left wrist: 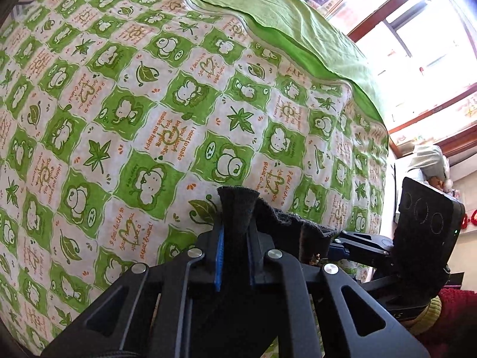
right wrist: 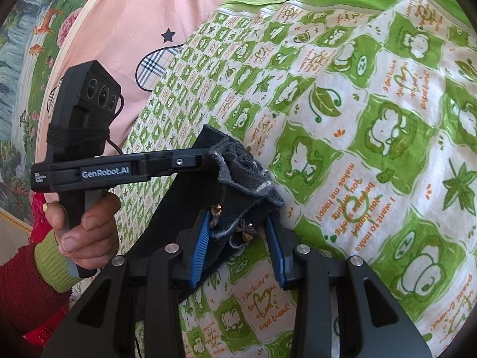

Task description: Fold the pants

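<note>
The dark grey pants [left wrist: 277,217] are lifted above a green and white patterned bedspread [left wrist: 134,113]. My left gripper [left wrist: 235,232] is shut on a bunched edge of the pants, which stick up between its blue pads. My right gripper [right wrist: 238,232] is closed on another part of the pants [right wrist: 238,179], near small flower trims; its jaws stand wider around the thick fold. The right gripper also shows in the left wrist view [left wrist: 337,243], and the left gripper in the right wrist view [right wrist: 208,161], both at the same edge, close together. The rest of the pants hangs down, mostly hidden.
The patterned bedspread [right wrist: 372,149] covers the bed, with a plain green sheet [left wrist: 253,3] beyond it. A pink pillow [right wrist: 134,15] lies at the head. A bright window [left wrist: 417,44] and cluttered shelf stand past the bed's edge.
</note>
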Available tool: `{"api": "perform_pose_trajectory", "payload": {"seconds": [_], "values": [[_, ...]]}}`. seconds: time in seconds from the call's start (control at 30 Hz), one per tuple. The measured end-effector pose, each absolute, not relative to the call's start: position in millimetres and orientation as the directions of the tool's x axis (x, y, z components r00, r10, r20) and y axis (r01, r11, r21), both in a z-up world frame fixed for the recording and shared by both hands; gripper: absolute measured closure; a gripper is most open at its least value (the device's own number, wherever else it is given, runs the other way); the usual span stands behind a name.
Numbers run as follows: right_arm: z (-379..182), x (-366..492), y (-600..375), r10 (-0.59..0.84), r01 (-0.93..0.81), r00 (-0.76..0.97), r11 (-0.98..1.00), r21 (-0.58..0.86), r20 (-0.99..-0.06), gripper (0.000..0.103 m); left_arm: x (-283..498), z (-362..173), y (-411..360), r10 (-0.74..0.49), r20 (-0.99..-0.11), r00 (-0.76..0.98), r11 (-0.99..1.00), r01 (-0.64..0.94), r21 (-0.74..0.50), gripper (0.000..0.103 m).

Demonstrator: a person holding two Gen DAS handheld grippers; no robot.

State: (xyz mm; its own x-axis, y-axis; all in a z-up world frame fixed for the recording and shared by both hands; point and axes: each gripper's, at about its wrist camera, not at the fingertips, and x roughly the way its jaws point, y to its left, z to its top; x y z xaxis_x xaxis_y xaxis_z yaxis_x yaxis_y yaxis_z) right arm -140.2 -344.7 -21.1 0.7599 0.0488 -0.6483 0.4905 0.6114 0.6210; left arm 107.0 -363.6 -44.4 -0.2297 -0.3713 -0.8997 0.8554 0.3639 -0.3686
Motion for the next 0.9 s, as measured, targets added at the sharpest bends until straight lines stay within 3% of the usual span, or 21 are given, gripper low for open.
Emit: {"api": "perform_pose_trajectory", "payload": {"seconds": [0.03,0.1,0.53,0.9], "values": [[-21,-139,-345,0.057,0.481,0.762,0.616,0.624,-0.644,0.065,111,-40,-358,-0.375,-0.898,-0.229,0.362,0.856,-0.369,0.093],[-18,-134,-342,0.085,0.451,0.770,0.629,0.634,-0.632,0.089,112,-31,-351,-0.394,-0.892,-0.223,0.360,0.855,-0.373,0.093],[54,-99,-279,0.270,0.107,0.835,0.777,0.621,-0.481,0.090,119,56,-243,-0.583,-0.800,-0.139,0.403,0.806,-0.434,0.093],[61,-54,-200,0.438,-0.089,0.715,0.830,0.550,-0.545,0.090,114,69,-117,-0.618,-0.786,-0.005,0.554,0.707,-0.440,0.093]]}}
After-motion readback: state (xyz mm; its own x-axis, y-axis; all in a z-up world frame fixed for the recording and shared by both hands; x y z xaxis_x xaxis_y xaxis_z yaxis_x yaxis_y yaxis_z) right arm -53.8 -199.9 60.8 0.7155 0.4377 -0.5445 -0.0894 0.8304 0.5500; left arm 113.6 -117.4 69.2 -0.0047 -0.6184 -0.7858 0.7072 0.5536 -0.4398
